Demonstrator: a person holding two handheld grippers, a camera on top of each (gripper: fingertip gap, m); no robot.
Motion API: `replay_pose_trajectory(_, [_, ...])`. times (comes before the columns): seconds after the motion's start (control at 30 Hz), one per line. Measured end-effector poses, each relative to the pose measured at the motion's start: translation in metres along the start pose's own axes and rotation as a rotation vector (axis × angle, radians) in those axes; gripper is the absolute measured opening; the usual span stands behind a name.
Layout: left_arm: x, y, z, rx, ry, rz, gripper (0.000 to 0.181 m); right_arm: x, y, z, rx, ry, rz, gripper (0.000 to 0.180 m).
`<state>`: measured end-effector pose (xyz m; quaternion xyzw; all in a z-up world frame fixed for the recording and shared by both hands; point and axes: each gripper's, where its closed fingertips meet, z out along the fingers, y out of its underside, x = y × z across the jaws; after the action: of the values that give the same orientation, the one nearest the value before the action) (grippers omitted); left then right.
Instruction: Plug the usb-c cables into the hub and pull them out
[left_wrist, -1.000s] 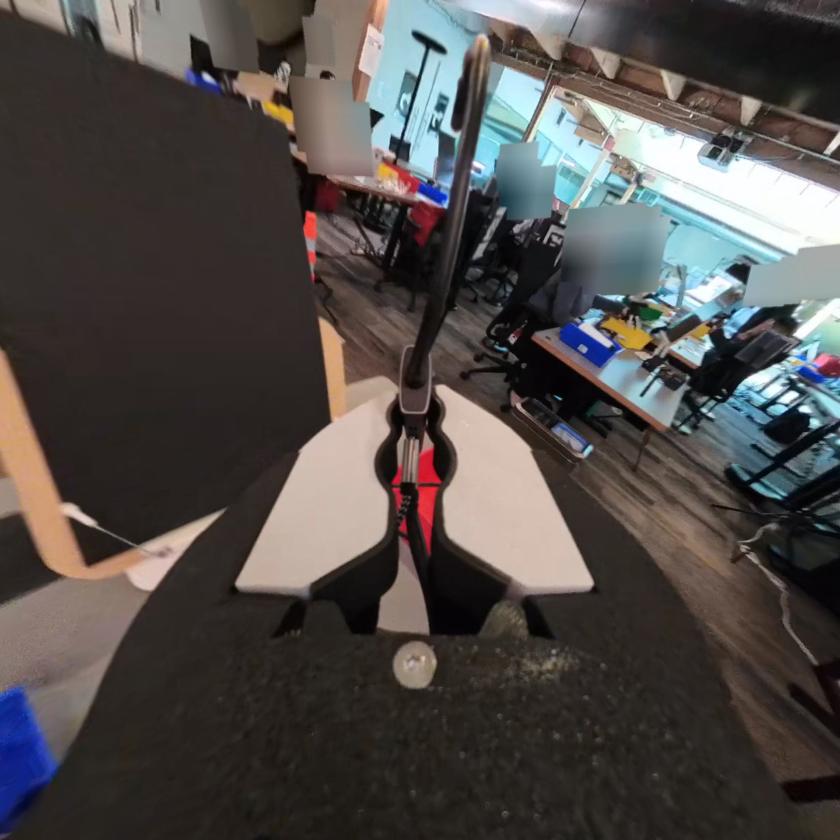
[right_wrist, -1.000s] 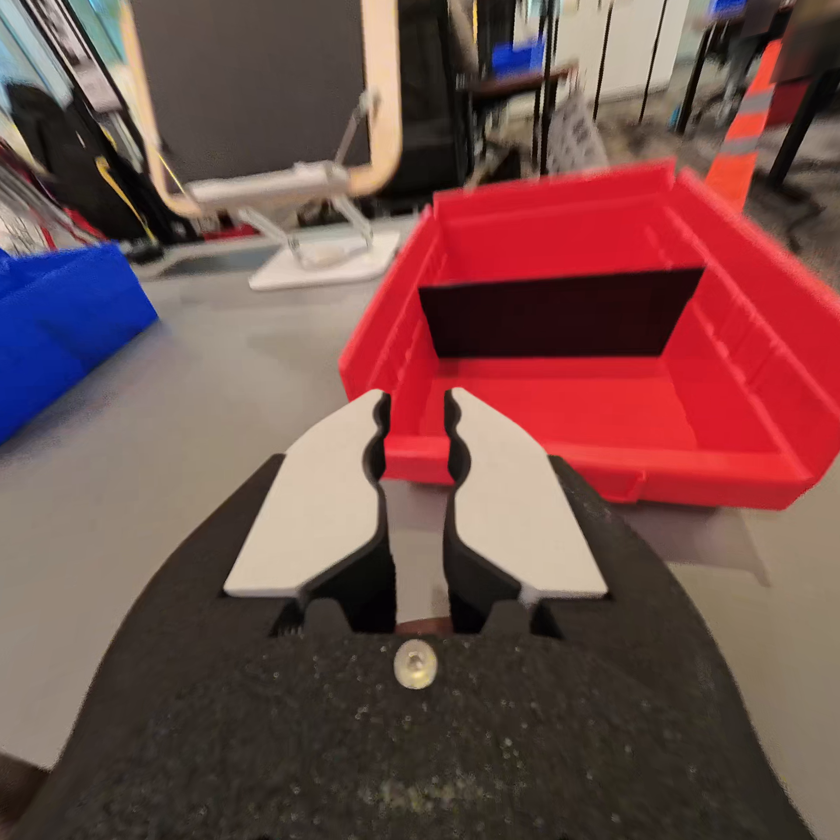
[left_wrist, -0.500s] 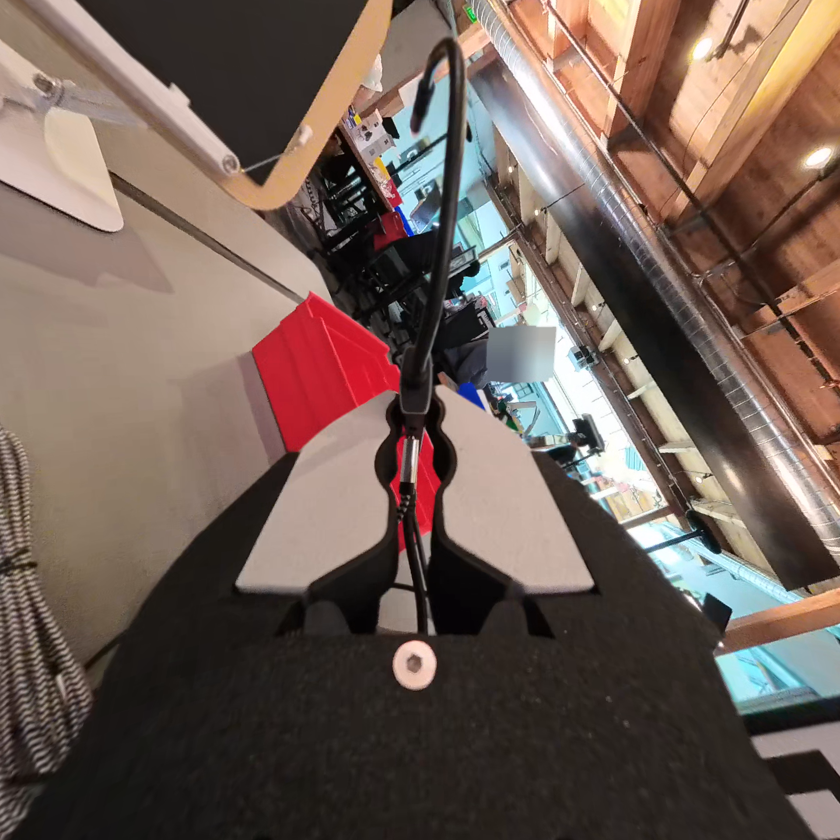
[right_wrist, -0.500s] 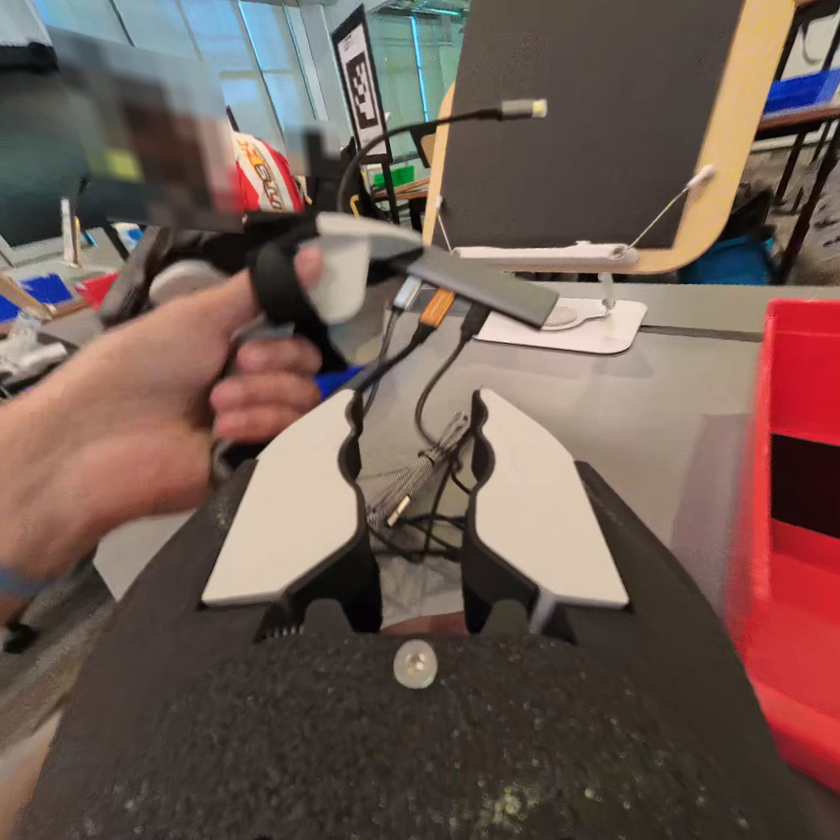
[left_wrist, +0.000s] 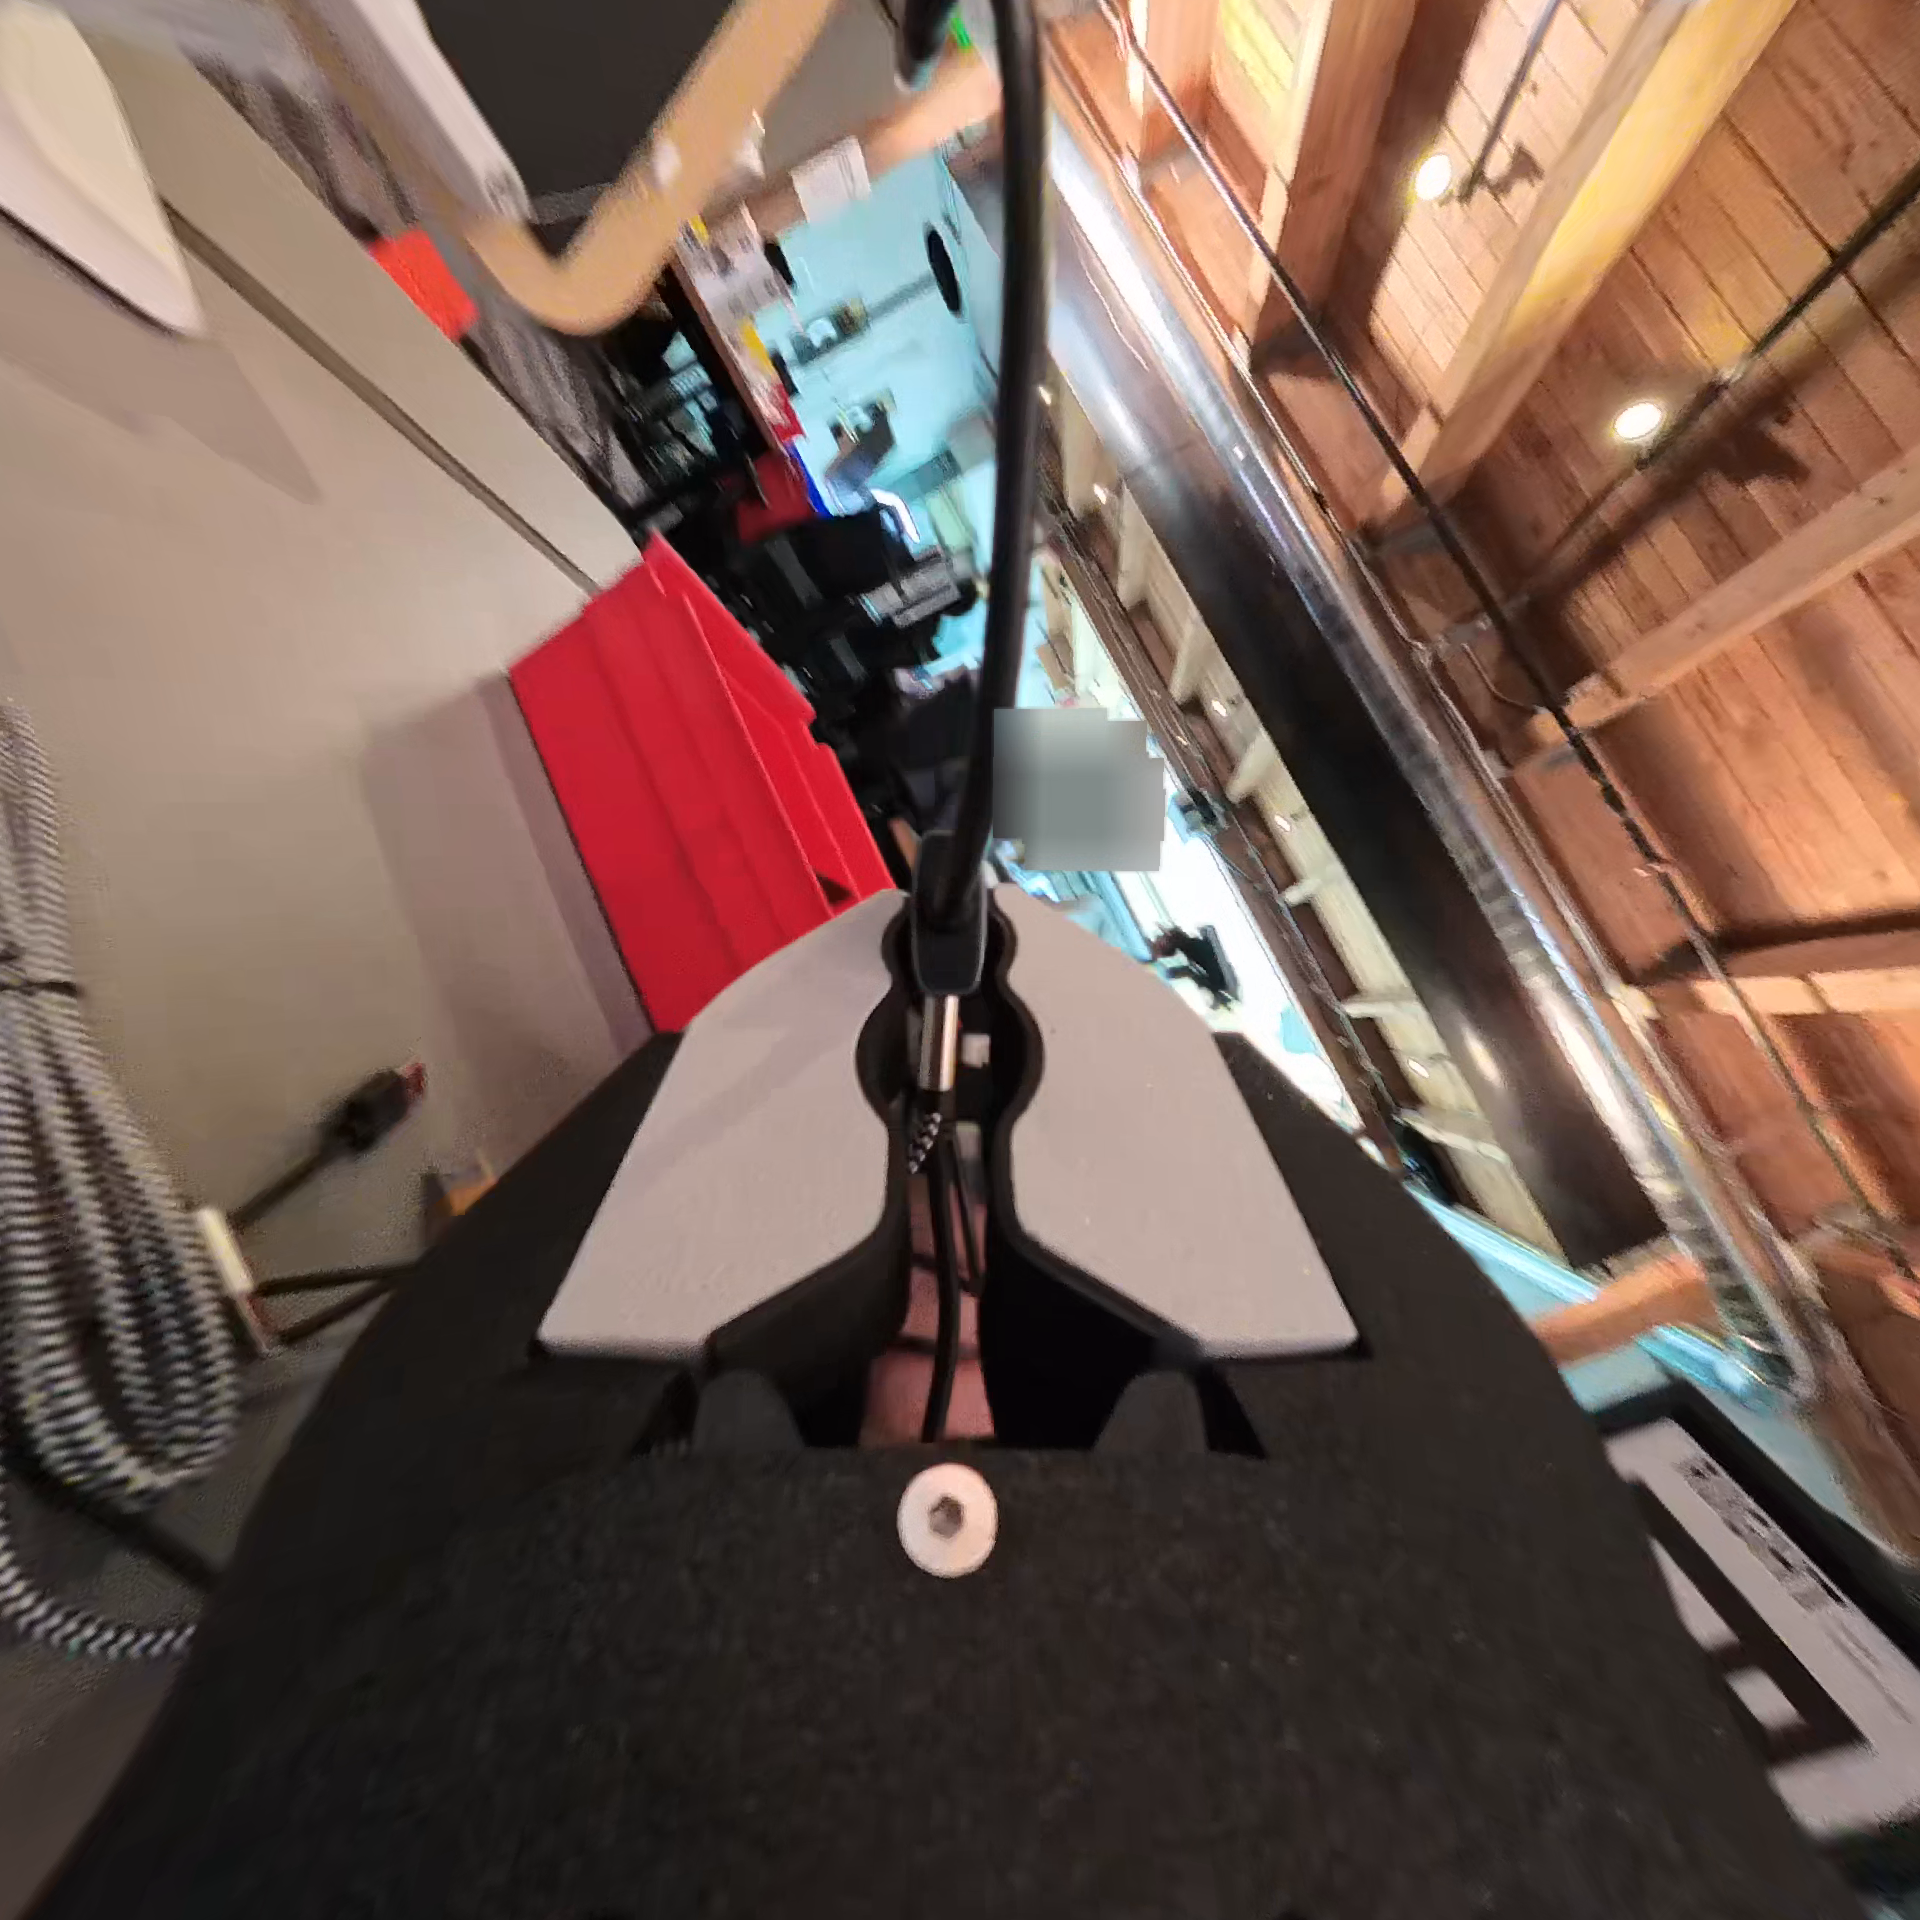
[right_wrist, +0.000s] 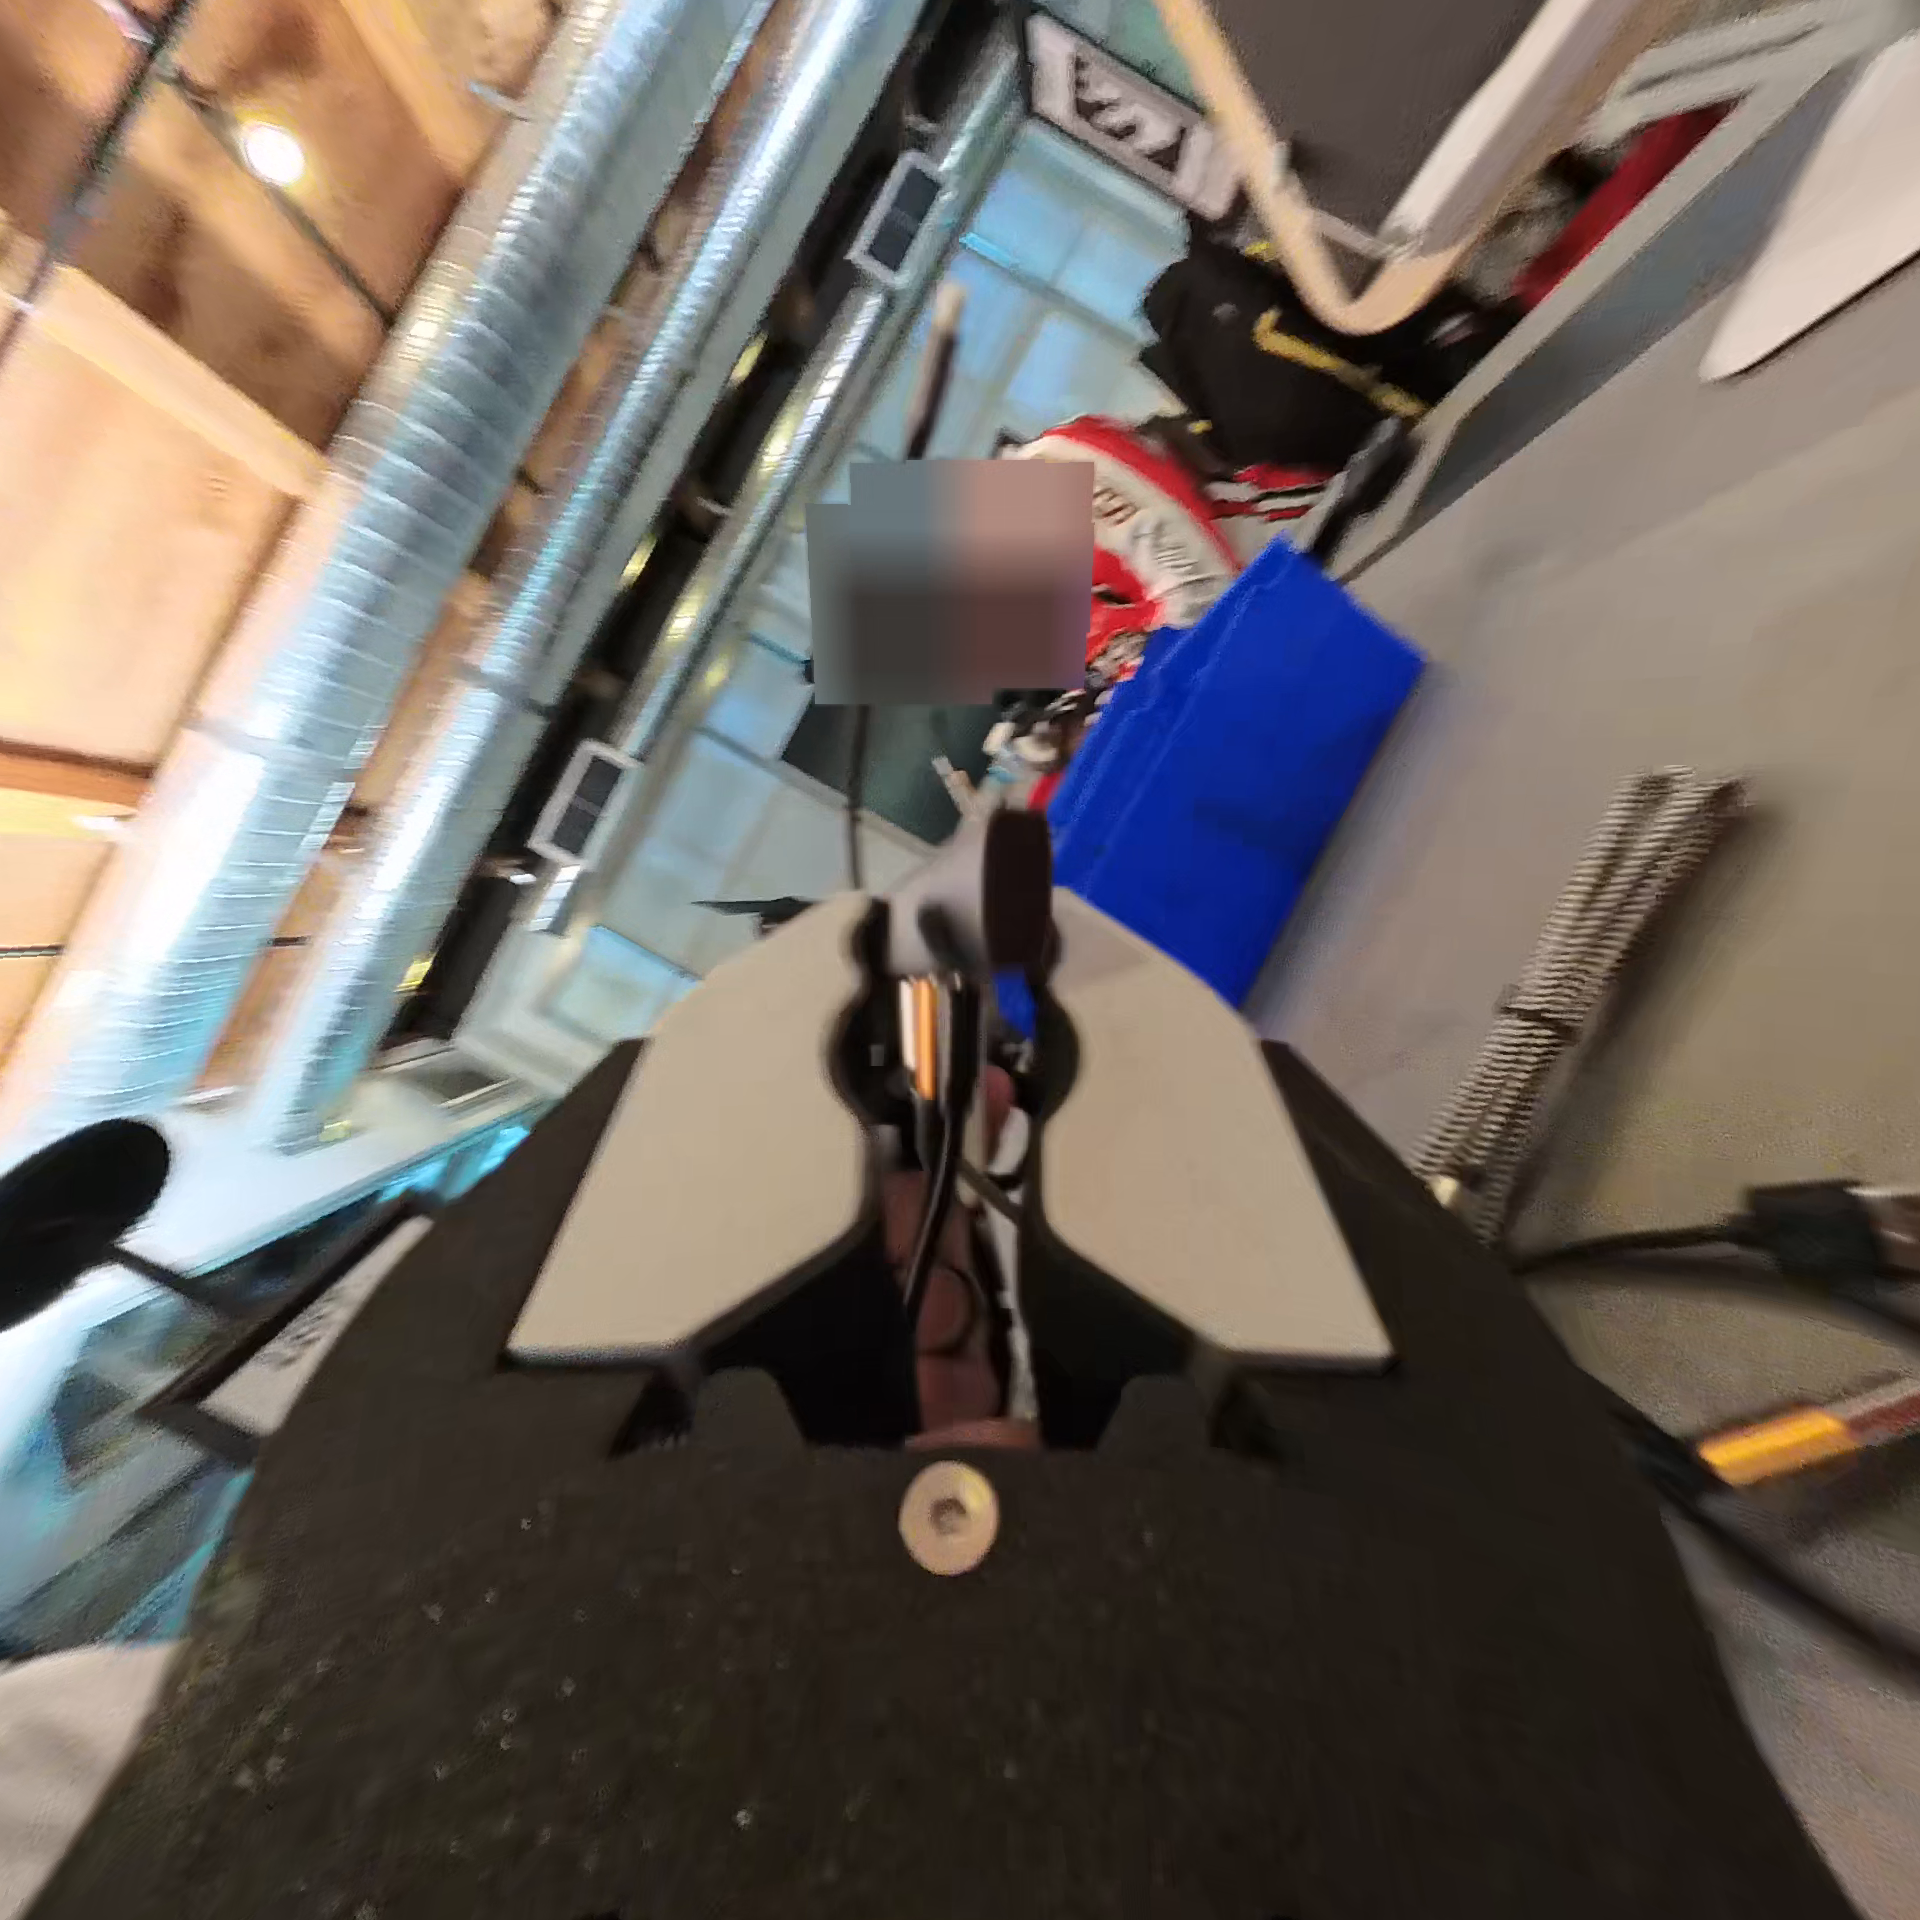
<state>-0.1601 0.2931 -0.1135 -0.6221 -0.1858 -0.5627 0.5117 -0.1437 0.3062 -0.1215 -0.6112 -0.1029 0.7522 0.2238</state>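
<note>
My left gripper (left_wrist: 945, 914) is shut on the thin grey hub (left_wrist: 943, 951), seen edge-on between the fingertips. The hub's own black cable (left_wrist: 1013, 520) rises from it to the top of the frame. In the blurred right wrist view, my right gripper (right_wrist: 961, 935) is right at the hub (right_wrist: 930, 899). Its jaws stand a little apart around the plugged-in connectors, a silver and orange plug (right_wrist: 920, 1023) and a black one (right_wrist: 1016, 883). Blur hides whether the fingers touch them. Thin black leads hang down between the fingers.
A red bin (left_wrist: 675, 790) stands on the grey table (left_wrist: 260, 727). A coiled braided cable (left_wrist: 83, 1143) lies at the left and also shows in the right wrist view (right_wrist: 1600, 956). Beside it are a blue bin (right_wrist: 1236, 790), a loose black plug (right_wrist: 1818, 1226) and an orange plug (right_wrist: 1787, 1444). My two grippers' fingertips are within a few centimetres of each other.
My right gripper has swung from the red bin to the hub, closed in on the plugged connectors and narrowed its jaws. My left gripper has kept hold of the hub and rolled onto its side.
</note>
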Motion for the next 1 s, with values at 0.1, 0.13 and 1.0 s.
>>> replay_pose_trajectory(0.1, [-0.002, 0.014, -0.009, -0.082, 0.052, -0.011, 0.008, -0.002, 0.01, -0.004, -0.073, -0.053, 0.084, 0.01])
replay_pose_trajectory(0.13, [-0.003, 0.022, -0.014, -0.155, 0.07, 0.022, 0.009, -0.002, 0.012, -0.006, -0.084, -0.053, 0.105, 0.01])
replay_pose_trajectory(1.0, [0.002, 0.027, -0.106, -0.142, -0.145, 1.425, 0.044, 0.006, 0.069, -0.001, -0.341, -0.094, 0.321, 0.009])
